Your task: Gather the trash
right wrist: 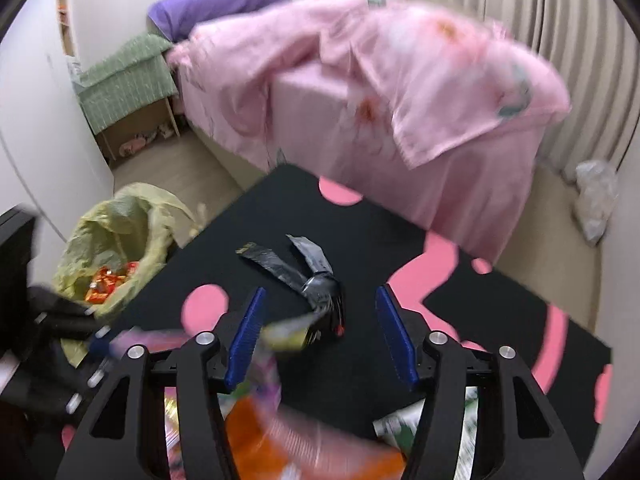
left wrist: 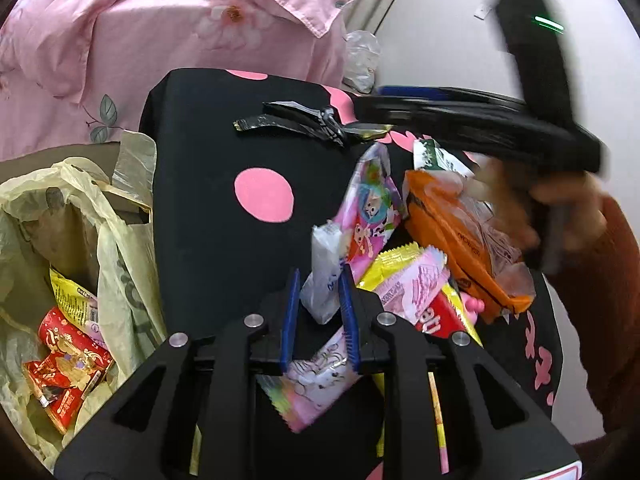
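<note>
A pile of snack wrappers lies on a black table with pink dots [left wrist: 224,152]. My left gripper [left wrist: 320,284] is nearly shut around a white wrapper [left wrist: 324,272] standing in the pile. Beside it lie a pink cartoon wrapper [left wrist: 372,208], an orange wrapper [left wrist: 452,236] and a pink-and-yellow wrapper [left wrist: 408,280]. A black wrapper [left wrist: 304,120] lies farther off; it also shows in the right wrist view [right wrist: 304,272]. My right gripper [right wrist: 320,312] is open above the table, the black wrapper between its fingers' line of sight. A yellowish trash bag [left wrist: 80,240] [right wrist: 116,240] holds red and yellow wrappers.
A bed with a pink duvet [right wrist: 400,100] stands beyond the table. A crumpled clear plastic bag [right wrist: 596,200] lies on the floor by the curtain. A small stand with a green cloth [right wrist: 128,80] is at the far left. The right gripper's body [left wrist: 500,128] hovers over the pile.
</note>
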The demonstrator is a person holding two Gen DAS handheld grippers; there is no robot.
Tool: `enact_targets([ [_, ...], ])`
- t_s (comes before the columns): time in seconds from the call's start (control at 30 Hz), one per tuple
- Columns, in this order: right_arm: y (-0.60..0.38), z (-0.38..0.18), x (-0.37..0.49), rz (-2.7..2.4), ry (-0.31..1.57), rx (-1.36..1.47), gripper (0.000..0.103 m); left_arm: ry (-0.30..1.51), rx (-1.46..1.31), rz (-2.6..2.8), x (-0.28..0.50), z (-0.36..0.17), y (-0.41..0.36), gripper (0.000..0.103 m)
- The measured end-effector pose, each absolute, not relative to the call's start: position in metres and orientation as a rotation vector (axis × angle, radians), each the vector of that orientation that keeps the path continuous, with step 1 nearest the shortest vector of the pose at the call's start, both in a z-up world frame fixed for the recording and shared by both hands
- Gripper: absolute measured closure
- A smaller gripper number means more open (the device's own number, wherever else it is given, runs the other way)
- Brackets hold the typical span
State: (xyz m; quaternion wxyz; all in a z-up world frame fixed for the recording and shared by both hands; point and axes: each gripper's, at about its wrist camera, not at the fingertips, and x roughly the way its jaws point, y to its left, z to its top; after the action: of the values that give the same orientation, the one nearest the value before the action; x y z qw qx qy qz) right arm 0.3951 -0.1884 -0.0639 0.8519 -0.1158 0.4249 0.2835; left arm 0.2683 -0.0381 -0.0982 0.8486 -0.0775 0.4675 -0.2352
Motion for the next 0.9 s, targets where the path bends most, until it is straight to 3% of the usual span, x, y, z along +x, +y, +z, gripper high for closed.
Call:
enact_targets([
  [0.03,-0.185,-0.073,0.401,0.591,0.927,-0.246,0.054,0.984,-0.165,-0.499,0.268,-0.098,-0.037,0.083],
  [0.1,-0.180,-0.089,0.416,0.575,0.993,-0.238,0.069,0.974,-0.163,-0.500,0.268,-0.097,-0.034,0.080],
  [0.2,-0.183,-0.095,0.418,0.573,1.003,-0.210,0.076,0.945,-0.137,-0.494,0.262,-0.094,-0.033,0.067],
  [0.33,-0.201,-0.067,0.390,0.544,0.895,-0.172,0.077,0.908,-0.118,-0.514,0.253,-0.088,-0.028,0.056],
  [0.6,-0.255,-0.022,0.307,0.455,0.765,-0.139,0.077,0.928,-0.131,-0.540,0.234,-0.083,-0.017,0.054],
  [0.77,-0.289,-0.023,0.255,0.396,0.739,-0.068,0.077,0.896,-0.200,-0.558,0.220,-0.074,-0.006,0.046],
  [0.9,-0.302,-0.035,0.215,0.365,0.736,-0.056,0.077,0.931,-0.219,-0.555,0.209,-0.080,-0.004,0.046],
])
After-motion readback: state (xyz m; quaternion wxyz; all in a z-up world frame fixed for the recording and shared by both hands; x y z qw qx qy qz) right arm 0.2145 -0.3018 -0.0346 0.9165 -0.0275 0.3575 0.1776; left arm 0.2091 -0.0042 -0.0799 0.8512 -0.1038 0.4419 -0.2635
